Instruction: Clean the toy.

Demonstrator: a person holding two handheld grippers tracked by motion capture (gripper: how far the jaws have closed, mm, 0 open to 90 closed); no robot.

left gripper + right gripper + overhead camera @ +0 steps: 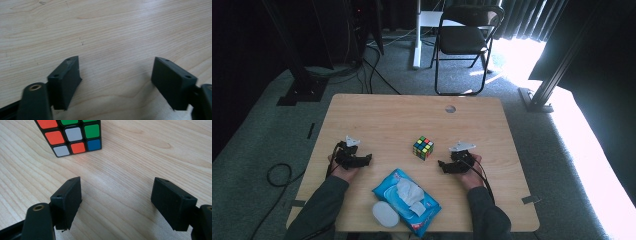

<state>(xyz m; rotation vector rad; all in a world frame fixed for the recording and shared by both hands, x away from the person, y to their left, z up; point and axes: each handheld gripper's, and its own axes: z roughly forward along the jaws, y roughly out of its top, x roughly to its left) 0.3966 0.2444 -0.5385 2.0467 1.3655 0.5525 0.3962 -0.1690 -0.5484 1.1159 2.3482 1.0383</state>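
The right claw [116,195] is standing wide open and empty just beside the colourful cube [423,147] resting mid-tabletop [382,115], while the left claw [116,75] is also gaping empty, so an off-centre approach is risking pushing the cube away.

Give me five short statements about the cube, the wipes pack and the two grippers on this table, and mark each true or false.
1. The puzzle cube lies between the right gripper's jaws. False: it sits on the table ahead of them, apart.
2. The left gripper has nothing between its jaws. True.
3. The blue wipes pack lies near the table's front edge, between the forearms. True.
4. The white lid sits on top of the cube. False: it lies beside the pack.
5. Both grippers are clamped shut. False: both stand open.
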